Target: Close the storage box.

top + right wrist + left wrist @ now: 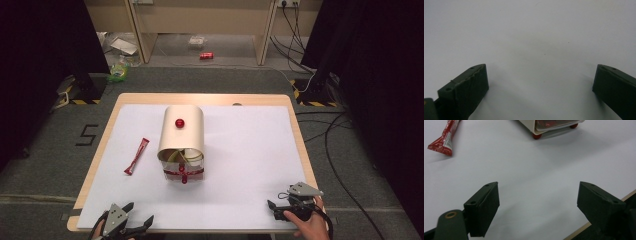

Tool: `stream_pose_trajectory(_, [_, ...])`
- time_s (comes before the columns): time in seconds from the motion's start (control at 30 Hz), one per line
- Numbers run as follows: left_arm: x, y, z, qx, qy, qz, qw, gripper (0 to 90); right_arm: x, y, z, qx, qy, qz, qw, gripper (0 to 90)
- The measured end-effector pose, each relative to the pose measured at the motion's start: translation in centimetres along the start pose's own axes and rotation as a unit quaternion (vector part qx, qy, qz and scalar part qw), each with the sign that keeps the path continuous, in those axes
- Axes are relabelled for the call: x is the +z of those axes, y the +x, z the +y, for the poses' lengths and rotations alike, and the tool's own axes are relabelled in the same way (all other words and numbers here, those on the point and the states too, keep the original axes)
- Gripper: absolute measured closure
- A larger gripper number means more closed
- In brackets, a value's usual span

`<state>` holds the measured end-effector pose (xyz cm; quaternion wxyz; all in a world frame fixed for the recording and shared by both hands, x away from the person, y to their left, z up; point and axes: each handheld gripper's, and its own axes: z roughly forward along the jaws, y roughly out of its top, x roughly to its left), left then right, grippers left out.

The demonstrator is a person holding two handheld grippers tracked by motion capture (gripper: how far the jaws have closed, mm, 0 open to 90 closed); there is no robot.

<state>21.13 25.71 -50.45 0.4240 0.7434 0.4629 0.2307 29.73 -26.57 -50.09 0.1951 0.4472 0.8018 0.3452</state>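
Note:
A cream box with a rounded top (182,132) stands in the middle of the white sheet (240,150), with a red knob (179,123) on its top. Its near end shows red trim and small red feet; the left gripper view catches its lower edge (549,126). A red stick sachet (136,156) lies flat to the left of the box, and its end (442,138) appears at the top left of the left gripper view. My left gripper (141,212) (539,183) hovers open at the near left edge. My right gripper (276,199) (541,66) is open at the near right, over bare sheet.
The sheet covers a wooden table (100,150) whose near edge (579,232) runs just under the left jaws. Beyond the table, on the floor, are cables (330,135), a red can (206,55) and dark stands (85,75).

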Motion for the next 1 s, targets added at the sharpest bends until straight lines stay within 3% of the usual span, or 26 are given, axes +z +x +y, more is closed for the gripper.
stream_pose_trajectory(0.53, [-0.2,0.4,-1.3,-0.014,0.010,0.004,0.9998,17.8,0.0,0.0,0.0,0.000,0.000,0.000,1.0000,0.5])
stream_pose_trajectory(0.73, [-0.1,0.2,-1.4,-0.001,0.012,0.013,0.9998,17.7,0.0,0.0,0.0,0.000,0.000,0.000,1.0000,0.5])
stream_pose_trajectory(1.0, [-0.1,0.0,-1.6,-0.003,0.009,0.018,0.9998,17.5,0.0,0.0,0.0,0.000,0.000,0.000,1.0000,0.5])
